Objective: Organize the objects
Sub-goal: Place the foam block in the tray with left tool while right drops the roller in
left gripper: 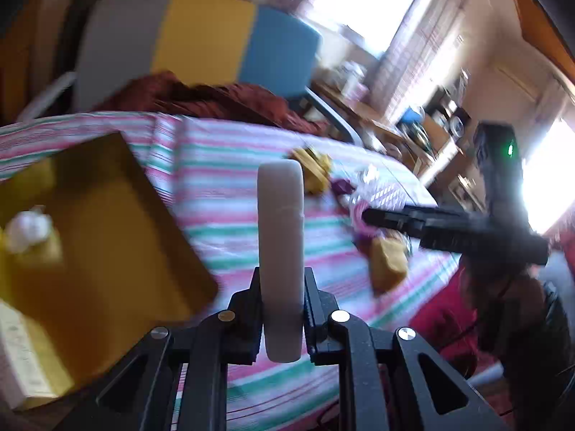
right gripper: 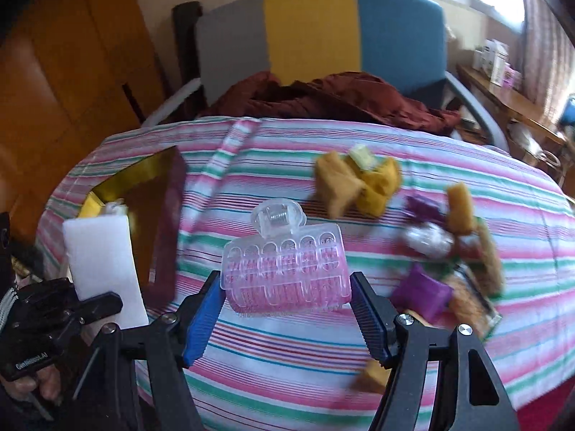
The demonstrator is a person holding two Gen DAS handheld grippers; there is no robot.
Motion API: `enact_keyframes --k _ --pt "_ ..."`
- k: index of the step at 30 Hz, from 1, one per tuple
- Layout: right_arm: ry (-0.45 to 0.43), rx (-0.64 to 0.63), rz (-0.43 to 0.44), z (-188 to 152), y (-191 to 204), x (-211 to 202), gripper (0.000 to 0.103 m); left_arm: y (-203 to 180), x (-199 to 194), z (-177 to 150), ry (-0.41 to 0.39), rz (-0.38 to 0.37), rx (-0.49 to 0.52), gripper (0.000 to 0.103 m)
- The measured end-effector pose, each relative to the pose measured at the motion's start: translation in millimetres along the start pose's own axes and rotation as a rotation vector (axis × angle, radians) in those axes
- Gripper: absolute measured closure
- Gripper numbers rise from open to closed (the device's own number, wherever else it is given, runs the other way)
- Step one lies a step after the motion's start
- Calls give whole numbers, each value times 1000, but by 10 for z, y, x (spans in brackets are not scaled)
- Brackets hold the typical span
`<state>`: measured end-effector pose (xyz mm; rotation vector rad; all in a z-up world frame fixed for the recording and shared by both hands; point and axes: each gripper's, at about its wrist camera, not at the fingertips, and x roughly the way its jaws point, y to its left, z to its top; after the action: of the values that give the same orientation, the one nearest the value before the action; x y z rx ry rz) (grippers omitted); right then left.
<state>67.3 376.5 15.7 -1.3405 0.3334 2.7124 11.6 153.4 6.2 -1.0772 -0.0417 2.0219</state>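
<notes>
White foam block [left gripper: 280, 251], flat, rounded at the corners and matte, is sitting clamped edge-on in the left gripper [left gripper: 281, 318]; its black fingers [left gripper: 248, 318] are pressing on both faces. From the right wrist view the same block is showing its broad rectangular face at far left.

Right gripper [right gripper: 285, 318] is holding a clear plastic hair claw clip [right gripper: 285, 269], ribbed with arched cut-outs, a metal spring at its hinge, pink stripes reading through it. Blue ridged fingers [right gripper: 203, 318] are standing at mid-width against the clip's two ends; it is sitting between them clear of the desk.

Desk [right gripper: 287, 366] is wearing a cloth striped pink, green and white, slightly creased. A glossy gold tray [left gripper: 107, 244], rectangular with raised walls, is lying at left, a small white crumpled item [left gripper: 27, 230] in it, blurred.

Further right a loose pile is lying on the cloth: mustard yellow sponge-like chunks [right gripper: 355, 183], purple pieces [right gripper: 420, 292], a clear crinkly wrapper [right gripper: 427, 239]. Motion blur is hiding the finer detail.

Beyond the desk a rumpled rust-red fabric [right gripper: 334, 97] is lying across a chair [right gripper: 312, 28] with a padded back in grey, yellow and blue panels. Wooden panelling [right gripper: 54, 89] is filling the left, and a bright window [left gripper: 366, 0] is glaring far right.
</notes>
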Motion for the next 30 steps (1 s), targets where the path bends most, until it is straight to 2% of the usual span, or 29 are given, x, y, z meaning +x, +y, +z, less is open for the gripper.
enact_keyframes --k 3,9,16,19,25,30 --pt "-3 -37 68 81 349 117 33 285 -261 47 -54 43 -63 86" --pt "6 -137 187 171 1059 322 33 996 -643 81 -126 191 -175 86" --pt "54 -232 254 130 1648 607 33 1703 -830 115 -140 312 -267 86" --pt "70 -271 253 86 1813 717 33 1940 -808 108 -125 362 -296 86" --pt "72 -307 179 157 1920 934 33 2214 -685 19 -50 446 -319 85" --pt "90 -299 158 341 1945 1167 33 2303 -671 -71 -35 503 -336 74"
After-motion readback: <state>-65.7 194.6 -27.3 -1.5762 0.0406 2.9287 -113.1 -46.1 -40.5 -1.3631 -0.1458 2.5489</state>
